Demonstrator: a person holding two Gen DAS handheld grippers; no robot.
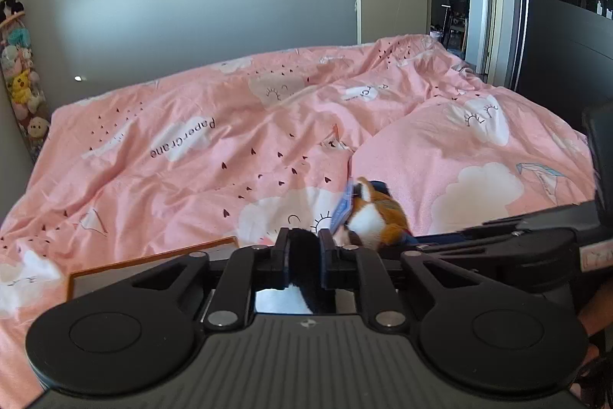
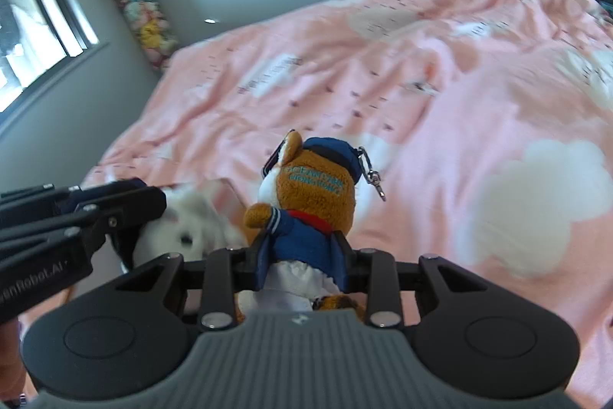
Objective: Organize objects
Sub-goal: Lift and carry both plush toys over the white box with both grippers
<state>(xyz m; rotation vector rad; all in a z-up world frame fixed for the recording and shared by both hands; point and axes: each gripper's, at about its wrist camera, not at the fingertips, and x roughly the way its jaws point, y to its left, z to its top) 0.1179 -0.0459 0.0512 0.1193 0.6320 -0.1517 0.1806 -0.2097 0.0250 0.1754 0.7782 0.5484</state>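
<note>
Over the bed's near edge, my left gripper (image 1: 302, 240) pinches a black-and-white plush (image 1: 304, 263) above the box (image 1: 153, 261). In the right view, my right gripper (image 2: 300, 255) clamps the fox (image 2: 306, 202). Both lifted; next each needs a spot.

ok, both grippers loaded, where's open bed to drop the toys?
Widest free patch: the flat duvet between the wall and the raised fold. The fold itself is bare but sloped. Crowded at the near edge: tray, left gripper on the black-and-white plush, right gripper on the fox plush.
</note>
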